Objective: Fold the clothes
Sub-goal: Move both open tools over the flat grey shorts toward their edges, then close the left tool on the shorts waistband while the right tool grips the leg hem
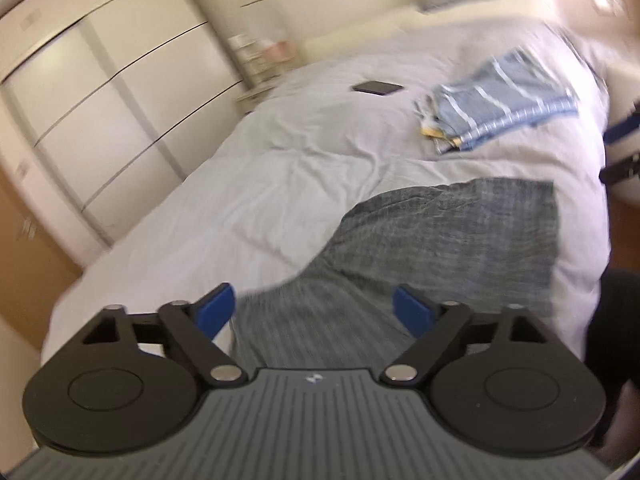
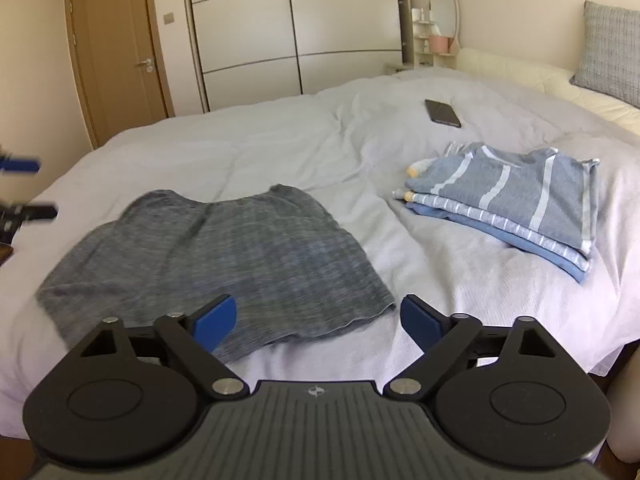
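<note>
Grey garment (image 2: pixel 216 264): lies spread on the near part of the bed, partly folded, its surface rippled and its near hem towards the bed's edge.
Bed (image 2: pixel 240 152): covered with a pale, creased duvet that fills most of both views.
Left gripper (image 1: pixel 314 310): hangs above the grey garment (image 1: pixel 440 240) with blue-padded jaws spread wide, nothing between them; the left wrist view is blurred.
Right gripper (image 2: pixel 318 320): released, jaws apart over the garment's near right corner, holding nothing.
Folded stack (image 2: pixel 508 200): blue and white striped clothes piled neatly on the right of the bed, well apart from the grey garment.
Phone (image 2: pixel 442 113): dark, lying flat on the duvet beyond the stack.
Pillow (image 2: pixel 608 68): grey, propped at the head of the bed, far right.
Wardrobe (image 2: pixel 292 24): white sliding doors along the far wall, beside a wooden door (image 2: pixel 116 48).
Shelf unit (image 2: pixel 430 40): small items and an oval mirror in the far corner.
</note>
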{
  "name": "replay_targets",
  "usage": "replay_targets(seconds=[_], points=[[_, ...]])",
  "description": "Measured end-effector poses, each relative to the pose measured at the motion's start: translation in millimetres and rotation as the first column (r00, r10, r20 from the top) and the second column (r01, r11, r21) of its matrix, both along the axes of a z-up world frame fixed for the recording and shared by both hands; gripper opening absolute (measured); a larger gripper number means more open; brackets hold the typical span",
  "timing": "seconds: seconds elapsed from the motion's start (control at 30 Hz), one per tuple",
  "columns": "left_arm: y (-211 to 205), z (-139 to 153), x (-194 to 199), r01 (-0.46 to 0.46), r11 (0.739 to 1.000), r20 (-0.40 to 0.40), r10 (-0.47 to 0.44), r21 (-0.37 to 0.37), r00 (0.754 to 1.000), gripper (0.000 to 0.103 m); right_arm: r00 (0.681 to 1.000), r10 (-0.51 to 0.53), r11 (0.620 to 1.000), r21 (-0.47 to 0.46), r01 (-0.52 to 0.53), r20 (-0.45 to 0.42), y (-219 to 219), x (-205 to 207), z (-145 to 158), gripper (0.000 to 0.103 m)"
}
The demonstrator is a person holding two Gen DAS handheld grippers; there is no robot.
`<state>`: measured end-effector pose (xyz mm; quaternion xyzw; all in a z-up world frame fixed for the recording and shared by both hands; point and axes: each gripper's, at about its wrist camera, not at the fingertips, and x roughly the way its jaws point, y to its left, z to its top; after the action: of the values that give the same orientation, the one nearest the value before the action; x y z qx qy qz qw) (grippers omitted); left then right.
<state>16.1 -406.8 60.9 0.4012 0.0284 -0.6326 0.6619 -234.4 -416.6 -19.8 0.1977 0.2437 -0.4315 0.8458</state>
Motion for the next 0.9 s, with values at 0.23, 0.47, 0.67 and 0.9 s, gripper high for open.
replay_targets(seconds=[0.23,0.47,0.67,0.9], points=[[-103,-12,6,0.314,0.928,0.116,-0.341,0.2,0.933,0.071,0.998,0.061,0.989,0.135,-0.057,-0.027,-66,12,-26,0.065],[-197,-48,10,0.442,0.825,0.126,-0.51,0.352,0.851,0.053,0.987,0.133,0.965,0.238,-0.107,-0.095,-127,16,-51,0.063],[-269,-92,13,0.477,0.757,0.179,-0.598,0.446,0.781,0.043,0.976,0.198,0.934,0.322,-0.157,-0.096,-160,20,-72,0.05],[-313,-137,11,0.53,0.638,0.287,-0.748,0.559,0.598,0.042,0.971,0.228,0.912,0.363,-0.188,-0.068,-169,21,-82,0.049]])
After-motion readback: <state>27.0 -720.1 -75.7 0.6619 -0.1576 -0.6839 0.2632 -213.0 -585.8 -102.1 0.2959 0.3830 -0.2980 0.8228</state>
